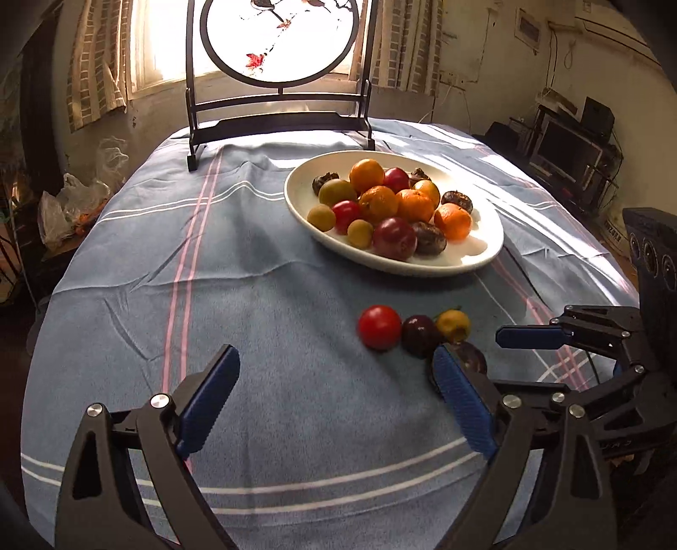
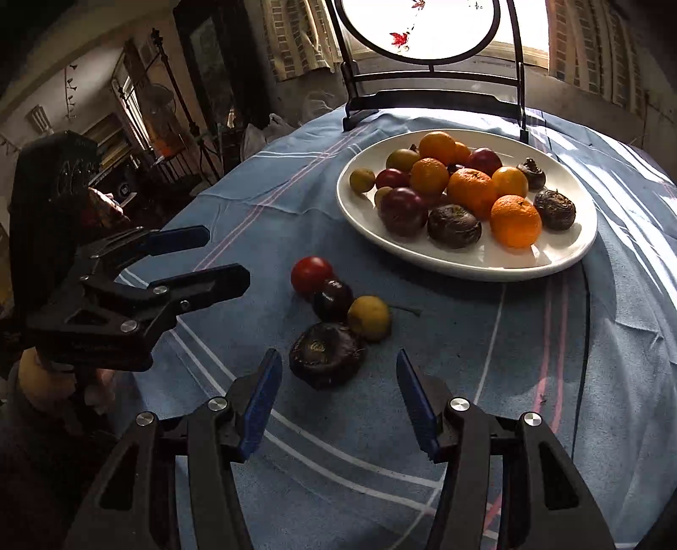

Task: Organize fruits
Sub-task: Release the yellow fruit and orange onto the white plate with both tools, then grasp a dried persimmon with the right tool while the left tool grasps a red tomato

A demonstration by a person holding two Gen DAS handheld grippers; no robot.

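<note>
A white oval plate (image 1: 486, 254) (image 2: 571, 249) holds several oranges, red, yellow-green and dark brown fruits. On the blue cloth in front of it lie a red fruit (image 1: 379, 326) (image 2: 312, 275), a dark purple fruit (image 1: 419, 335) (image 2: 332, 299), a yellow fruit (image 1: 452, 325) (image 2: 369, 317) and a dark brown wrinkled fruit (image 1: 474, 357) (image 2: 326, 354). My left gripper (image 1: 334, 372) is open and empty, left of the loose fruits. My right gripper (image 2: 338, 372) is open, its jaws just short of the brown fruit. Each gripper shows in the other's view: right (image 1: 529, 337), left (image 2: 211, 258).
A dark wooden stand with a round painted screen (image 1: 279, 38) (image 2: 423, 25) stands at the table's far edge behind the plate. The round table has a blue striped cloth (image 1: 254, 296). Room clutter and shelves lie beyond the table's edges.
</note>
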